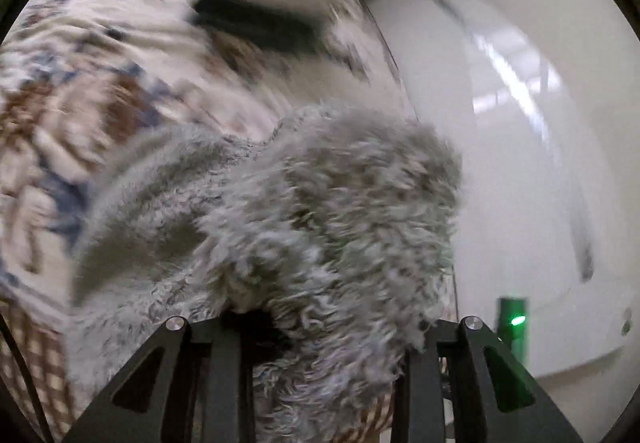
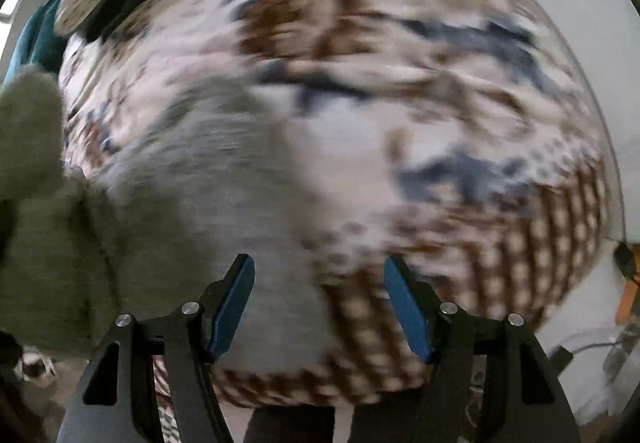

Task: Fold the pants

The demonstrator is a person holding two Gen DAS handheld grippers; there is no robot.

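Both hand-held grippers are black, angular frames with round silver bolt heads. On the left hand-held gripper [image 1: 320, 347] the fingertips are buried in fabric: the grey, curly-piled fleece pants [image 1: 304, 211] bunch up right at its mouth and spill down between the two frame halves, so the pads themselves cannot be seen. The jaws stand narrow and pinch a thick gather of that shaggy fleece, which mounds up in front of the lens and hides most of what lies beneath.

From the right wrist view, the right hand-held gripper [image 2: 320, 307] has its jaws spread, the blue pads [image 2: 232, 307] well apart with nothing pressed between them. It points down over a smooth, paler grey stretch of the same pants, whose inner face looks flat and short-napped where the outer face is woolly. At the left edge of this view a darker, grey-green fold of the garment rises up close to the camera and is cut off by the frame.

Under the pants lies a soft patterned bedspread [image 2: 360, 43], cream with brown and slate-blue blotches and a brown-and-cream checked border. Both views are heavily smeared by motion, so the pattern cannot be read exactly. A pale cushion-like shape with a dark underside [image 1: 260, 3] sits farther back on the spread; its nature is unclear. A teal cloth [image 2: 36, 35] shows at the far edge. To the right in the left view, a glossy white floor [image 1: 520, 123] reflects window light, and a small green light [image 1: 518, 320] glows near the frame.
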